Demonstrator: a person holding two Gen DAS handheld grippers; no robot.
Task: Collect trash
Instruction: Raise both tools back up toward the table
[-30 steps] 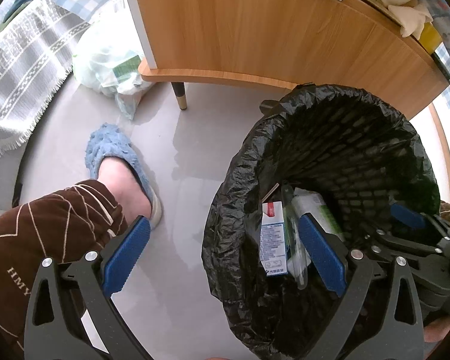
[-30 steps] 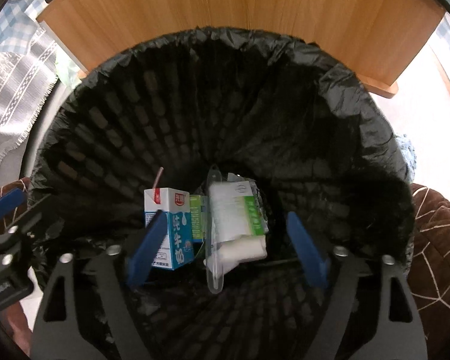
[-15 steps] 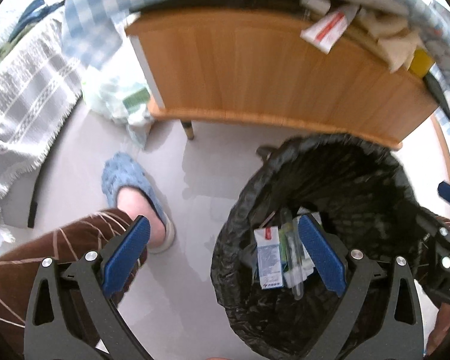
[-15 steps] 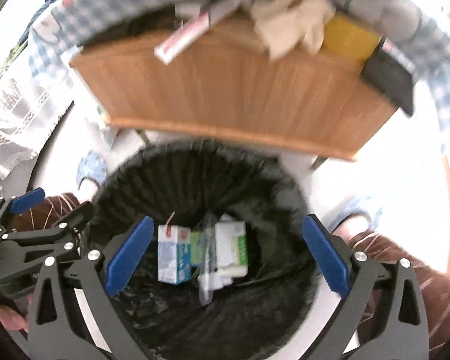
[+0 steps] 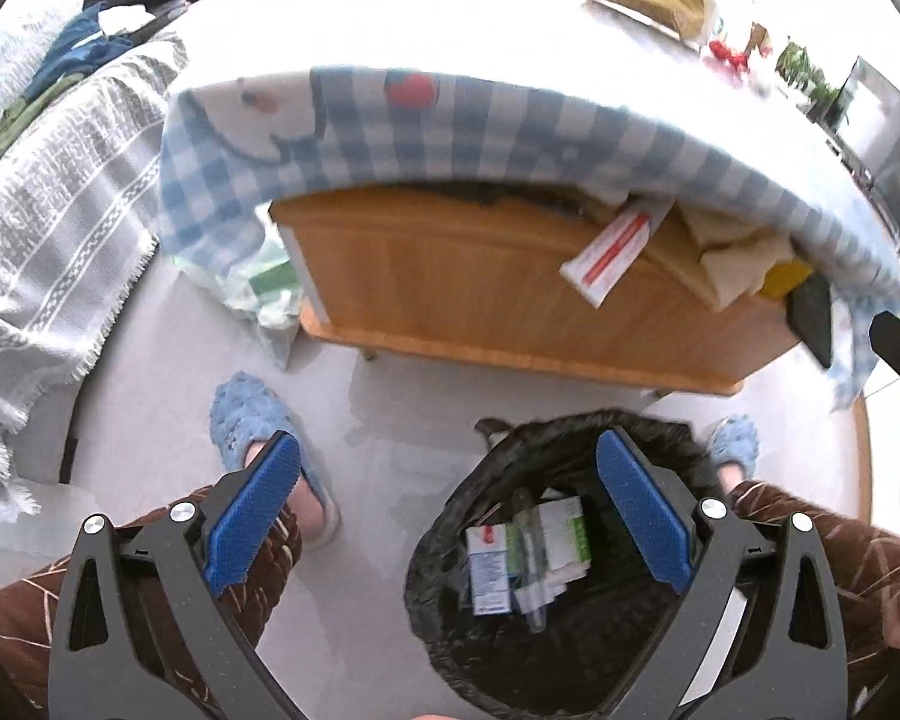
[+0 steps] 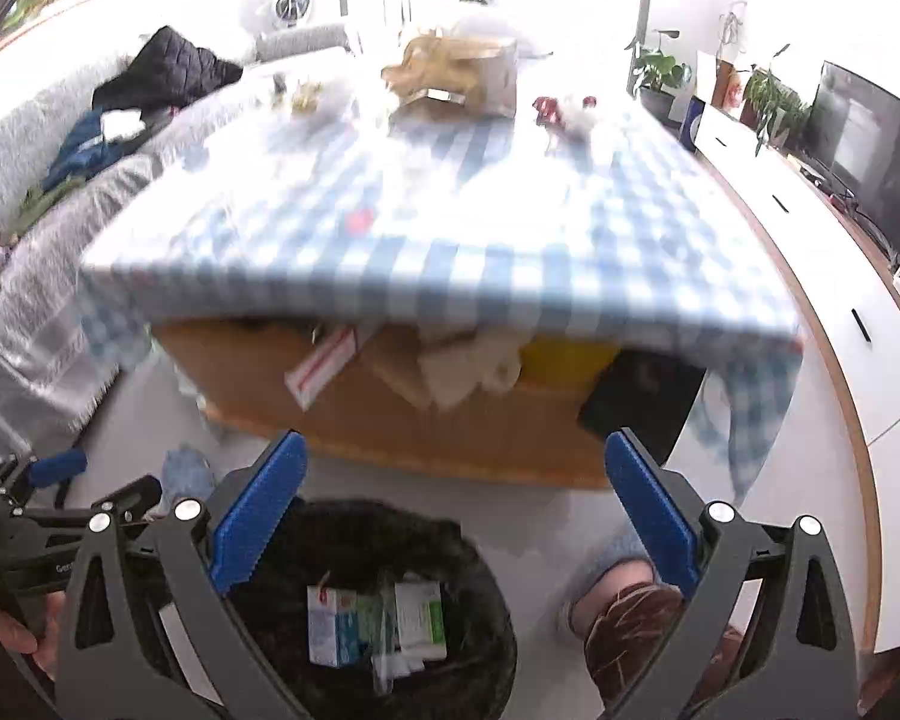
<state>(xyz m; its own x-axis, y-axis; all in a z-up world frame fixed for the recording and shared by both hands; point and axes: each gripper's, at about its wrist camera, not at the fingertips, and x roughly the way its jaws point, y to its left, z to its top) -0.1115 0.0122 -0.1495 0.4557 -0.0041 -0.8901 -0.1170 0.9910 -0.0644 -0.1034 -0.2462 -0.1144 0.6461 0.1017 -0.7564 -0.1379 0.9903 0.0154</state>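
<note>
A blue-and-white checked tablecloth covered the table across the middle of the right wrist frame, above an orange-brown wooden cabinet. At the left edge lay a grey throw with white stripes. In the lower centre, the bin wore a black liner and held a white-and-blue carton beside a white-and-green packet. Fluffy pale blue slippers sat on the light grey floor, under brown trousers with thin cream lines. Both grippers had black frames and blue pads.

bin liner: glossy black plastic | tablecloth: checked cloth | cabinet: smooth wood
</note>
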